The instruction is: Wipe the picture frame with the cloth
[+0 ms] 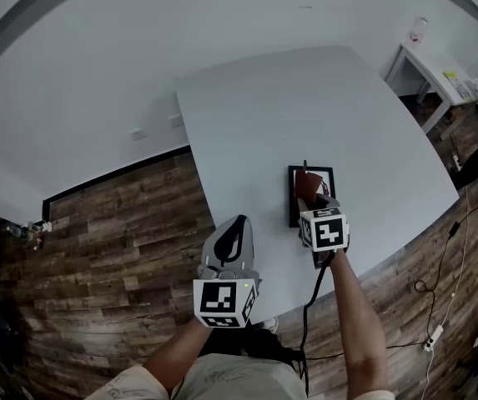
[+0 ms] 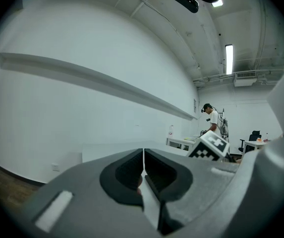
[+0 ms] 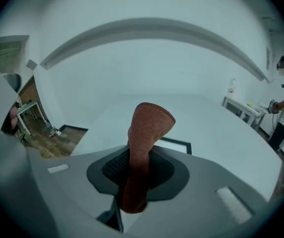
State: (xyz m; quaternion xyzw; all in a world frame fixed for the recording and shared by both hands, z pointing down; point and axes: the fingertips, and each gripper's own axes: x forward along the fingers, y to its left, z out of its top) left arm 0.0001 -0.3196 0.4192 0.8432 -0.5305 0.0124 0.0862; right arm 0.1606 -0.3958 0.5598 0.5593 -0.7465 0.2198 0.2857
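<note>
Closest in the head view was the grey left gripper (image 1: 237,226) with its black-and-white marker cube. It was held over the near left corner of the big white table (image 1: 305,98). It was well apart from the flat black picture frame (image 1: 292,200), which lay close to the table's near edge, about midway along it. The grey right gripper (image 1: 309,192) hung right over the frame with a reddish-brown knitted cloth (image 1: 307,183) at its tip.

In the left gripper view, the left gripper (image 2: 143,165) had its jaws pressed together with nothing between them. It pointed at the wall, not down at the table. Only this view showed a person (image 2: 211,119) far off in the room.

In the right gripper view, the right gripper (image 3: 141,170) had its jaws squeezed on the cloth (image 3: 146,133), which stuck up past them. A bit of the picture frame (image 3: 176,142) peeked out just behind. The head view did not show that grip so well.

I think the wiping was about to begin or just under way. To do it well, the cloth should come down flat on the frame, press softly, and slide along each side. The left gripper could hold the frame so it would not slip.
</note>
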